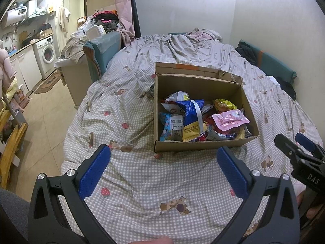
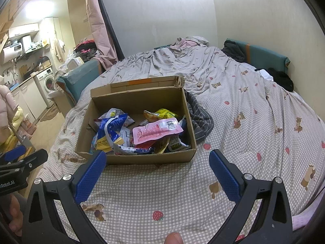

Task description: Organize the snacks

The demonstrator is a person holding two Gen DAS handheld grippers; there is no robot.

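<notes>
An open cardboard box [image 1: 203, 145] sits on the bed, and it also shows in the right wrist view [image 2: 142, 158]. It holds several snack packets: a pink packet [image 1: 229, 120] [image 2: 156, 131] on top, a blue and white bag [image 1: 193, 111] [image 2: 110, 126] and a yellow packet [image 1: 225, 103] [image 2: 164, 112]. My left gripper [image 1: 163, 154] is open and empty, just in front of the box. My right gripper [image 2: 157, 158] is open and empty, at the box's near wall. The right gripper also shows in the left wrist view [image 1: 296, 144], and the left gripper in the right wrist view [image 2: 28, 152].
The bed has a checked cover [image 1: 142, 174] with strawberry prints. A grey striped cloth [image 2: 201, 120] lies right of the box. Dark clothes [image 2: 282, 79] lie by the teal headboard [image 2: 264, 57]. A washing machine [image 1: 46, 52] and kitchen units stand far left across the floor.
</notes>
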